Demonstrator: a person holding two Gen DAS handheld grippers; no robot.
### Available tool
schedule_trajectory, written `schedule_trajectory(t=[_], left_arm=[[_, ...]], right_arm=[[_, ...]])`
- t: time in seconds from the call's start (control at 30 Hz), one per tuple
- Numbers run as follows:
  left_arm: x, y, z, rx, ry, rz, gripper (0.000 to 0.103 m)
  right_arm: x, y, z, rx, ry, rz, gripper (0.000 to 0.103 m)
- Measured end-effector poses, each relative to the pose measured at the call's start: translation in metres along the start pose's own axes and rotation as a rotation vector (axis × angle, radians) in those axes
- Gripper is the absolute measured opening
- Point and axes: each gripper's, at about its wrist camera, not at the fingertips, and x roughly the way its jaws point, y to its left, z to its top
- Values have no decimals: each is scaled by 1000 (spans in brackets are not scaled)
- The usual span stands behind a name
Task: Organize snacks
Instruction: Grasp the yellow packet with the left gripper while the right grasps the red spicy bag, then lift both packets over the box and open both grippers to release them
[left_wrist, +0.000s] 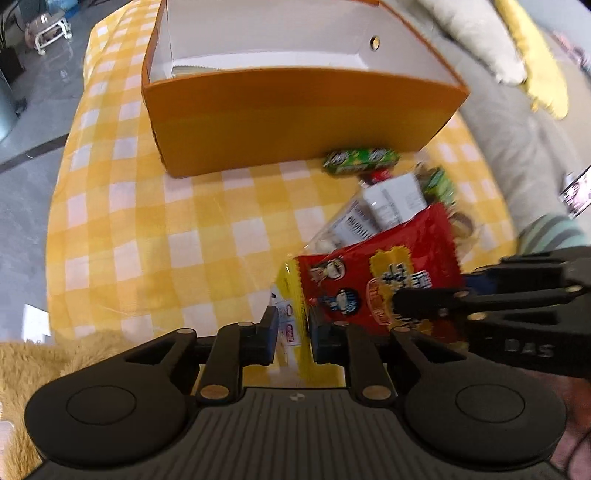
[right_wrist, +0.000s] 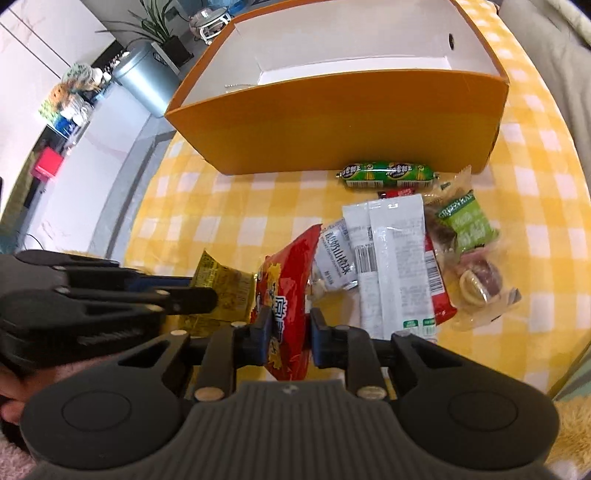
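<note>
Two hand-held grippers each clamp a snack packet above a table covered in a yellow-and-white checked cloth. In the left wrist view, the left gripper at the lower centre of the frame has its jaws closed on the edge of a yellow packet. In the right wrist view, the right gripper at the lower centre pinches a red snack bag, which stands on edge between the pads.

The two grippers sit close together: the right one enters the left wrist view from the right edge, lying across the face of the red bag, and the left one reaches into the right wrist view from the left edge, in front of the yellow packet.

An open orange box with a white interior fills the upper centre of both frames. A green sausage stick lies just in front of its near wall. Below that, to the centre right of the right wrist view, the remaining snacks lie in a loose pile: white sachets, a green-labelled wrapped snack and a clear-wrapped pastry. A grey bin with a plant stands at the upper left of that view.
</note>
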Motion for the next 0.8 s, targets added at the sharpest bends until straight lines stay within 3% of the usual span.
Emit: schedule_trajectory(t=[0.3, 0.33, 0.37, 0.4, 0.5, 0.57, 0.8], left_arm=[[10, 7, -5, -27, 14, 51, 16], [10, 7, -5, -27, 13, 54, 16], [9, 7, -6, -28, 11, 55, 16], [9, 6, -6, -29, 10, 56, 15], [9, 5, -6, -38, 10, 62, 15], [9, 6, -5, -53, 11, 62, 14], [-13, 8, -5, -96, -31, 48, 11]], right_arm=[[8, -1, -1, 38, -1, 81, 20], [8, -3, -1, 46, -1, 91, 25], [9, -4, -1, 57, 0, 102, 36], [11, -6, -1, 71, 0, 115, 38], [16, -7, 0, 80, -1, 105, 37], [22, -8, 2, 88, 1, 121, 21], [7, -3, 0, 59, -57, 116, 21]])
